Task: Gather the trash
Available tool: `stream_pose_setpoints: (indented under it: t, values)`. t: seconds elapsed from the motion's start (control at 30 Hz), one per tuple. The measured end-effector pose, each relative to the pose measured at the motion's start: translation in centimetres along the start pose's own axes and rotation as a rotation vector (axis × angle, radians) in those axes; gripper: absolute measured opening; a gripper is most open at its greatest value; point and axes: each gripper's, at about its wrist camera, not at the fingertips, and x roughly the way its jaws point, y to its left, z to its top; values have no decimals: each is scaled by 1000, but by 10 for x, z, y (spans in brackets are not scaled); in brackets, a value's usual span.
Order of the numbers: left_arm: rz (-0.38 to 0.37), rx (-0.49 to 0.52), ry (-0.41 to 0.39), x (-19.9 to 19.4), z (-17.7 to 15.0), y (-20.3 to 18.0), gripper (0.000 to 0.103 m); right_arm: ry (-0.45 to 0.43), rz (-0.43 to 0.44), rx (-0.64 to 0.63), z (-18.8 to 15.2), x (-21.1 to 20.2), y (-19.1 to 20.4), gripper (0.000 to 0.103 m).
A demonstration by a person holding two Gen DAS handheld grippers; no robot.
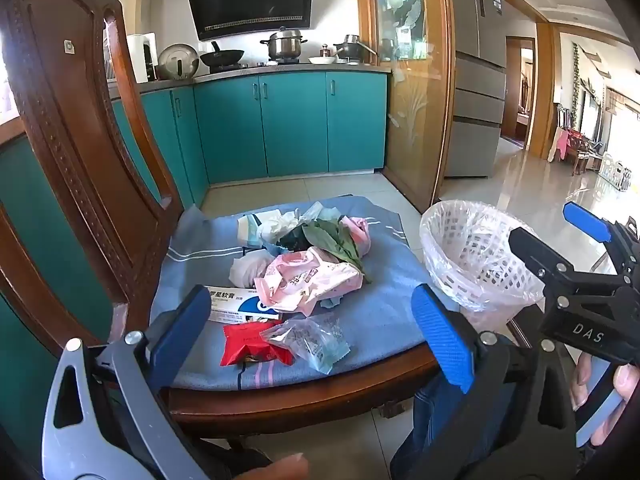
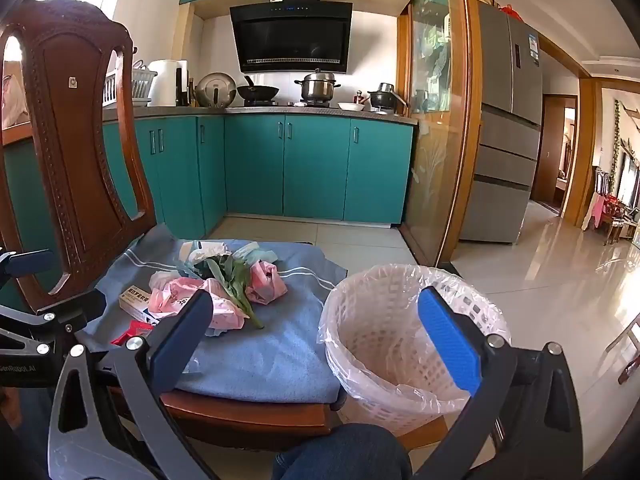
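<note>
A pile of trash lies on the blue cushion [image 1: 380, 320] of a wooden chair: a pink wrapper [image 1: 308, 284], green leaves [image 1: 332, 240], a white medicine box [image 1: 236, 304], a red packet [image 1: 252, 344] and a clear bluish packet [image 1: 312, 340]. My left gripper [image 1: 314, 334] hovers open at the seat's front edge, over the red and clear packets, gripping nothing. Right of the chair stands a white lattice basket [image 2: 360, 320] lined with clear plastic. My right gripper [image 2: 316, 336] is open and empty, straddling the cushion's corner and the basket. The same pink wrapper [image 2: 224, 304] and leaves [image 2: 236, 280] show in the right wrist view.
The carved chair back [image 1: 80, 120] rises on the left. Teal kitchen cabinets [image 1: 280, 128] stand behind, with a glass door [image 1: 412, 120] and a grey fridge [image 1: 476, 100] to the right. A person's knee in jeans [image 2: 344, 456] is below the seat. Glossy tiled floor [image 2: 560, 280] stretches right.
</note>
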Motion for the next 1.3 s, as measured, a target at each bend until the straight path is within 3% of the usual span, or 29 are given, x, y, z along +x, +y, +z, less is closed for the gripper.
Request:
stream_pose_setpoints:
  t: [1.3]
  values:
    - [-9,1,14,1,-6,-3,100,-8,-9,28,0,-4,-5,100]
